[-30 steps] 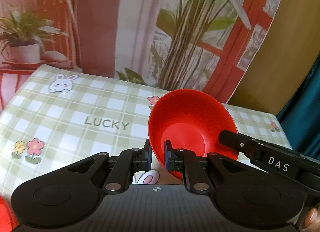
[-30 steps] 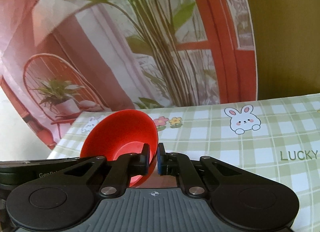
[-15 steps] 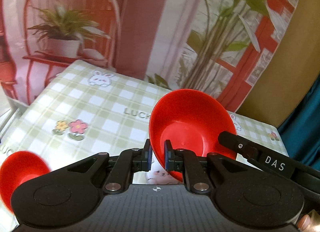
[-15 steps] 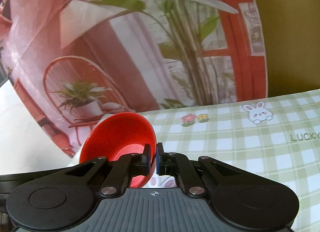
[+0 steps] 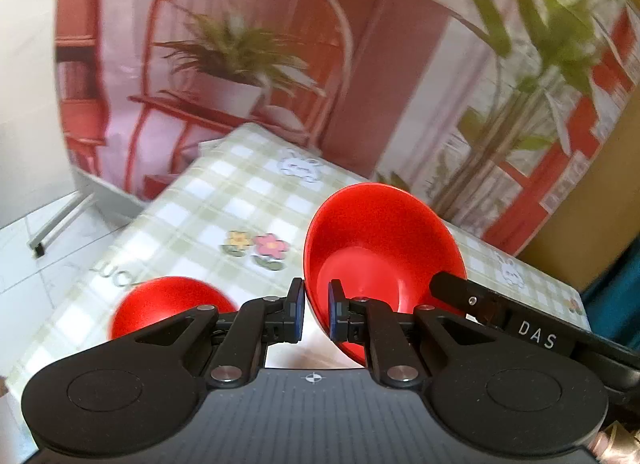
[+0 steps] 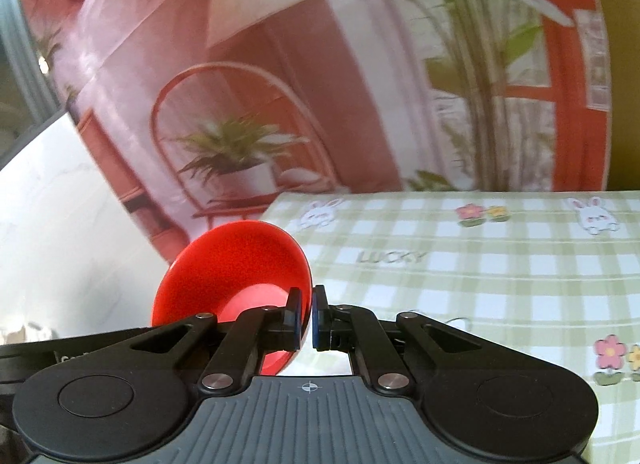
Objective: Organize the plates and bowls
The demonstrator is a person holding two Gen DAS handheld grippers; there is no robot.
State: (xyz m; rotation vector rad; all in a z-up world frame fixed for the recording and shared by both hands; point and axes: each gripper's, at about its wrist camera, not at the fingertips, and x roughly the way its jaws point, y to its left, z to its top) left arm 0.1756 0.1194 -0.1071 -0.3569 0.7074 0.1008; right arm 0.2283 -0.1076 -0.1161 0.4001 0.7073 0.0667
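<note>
Both grippers grip one red bowl by opposite rims and hold it above the table. In the left wrist view my left gripper (image 5: pixel 315 310) is shut on the near rim of the red bowl (image 5: pixel 380 248), and the right gripper's finger (image 5: pixel 520 328) reaches in from the right. In the right wrist view my right gripper (image 6: pixel 307 318) is shut on the rim of the same bowl (image 6: pixel 232 268). A second red bowl (image 5: pixel 168 304) rests on the table at lower left of the left wrist view, blurred.
The table carries a green-and-white checked cloth (image 6: pixel 480 272) with bunny, flower and LUCKY prints. Its left edge (image 5: pixel 132 240) drops to a white tiled floor. A printed backdrop (image 5: pixel 248 64) of a chair and plants stands behind the table.
Both grippers have swung left with the held bowl. The table's left edge and floor have come into view, and the second red bowl now shows larger at lower left.
</note>
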